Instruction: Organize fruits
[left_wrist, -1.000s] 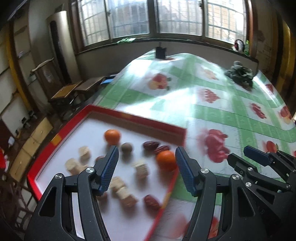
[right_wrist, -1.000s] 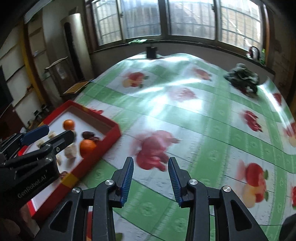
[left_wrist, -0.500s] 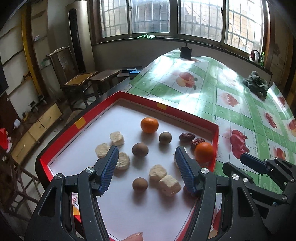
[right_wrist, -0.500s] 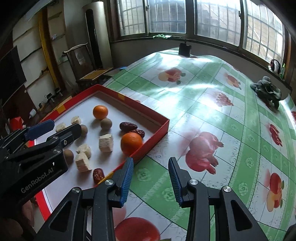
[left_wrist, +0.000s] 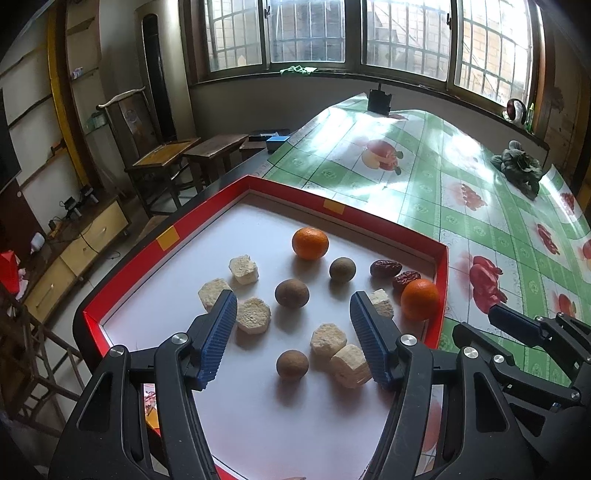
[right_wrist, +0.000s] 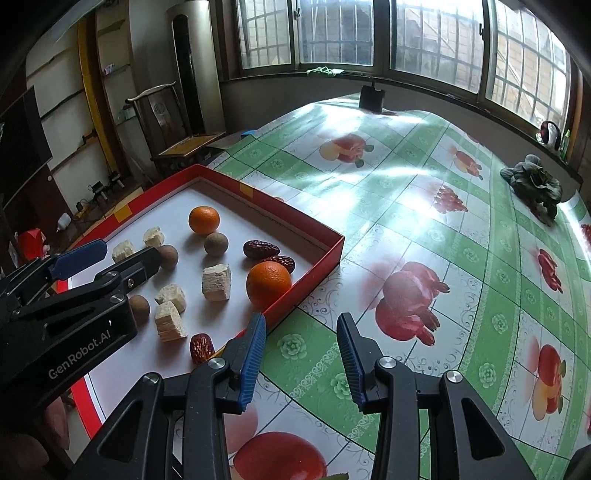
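Left tool (left_wrist: 291, 325) wide open, empty, above red tray (left_wrist: 207, 206); right tool (right_wrist: 301, 343) likewise over tablecloth (right_wrist: 424, 206).

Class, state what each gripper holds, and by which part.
Nothing is held: the left gripper and right gripper are both open and empty.

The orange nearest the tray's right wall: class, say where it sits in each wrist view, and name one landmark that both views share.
Left wrist: orange at centre right, against the red tray wall.
Right wrist: orange left of centre, in the tray's near corner.
Shared landmark: two red dates just behind it.
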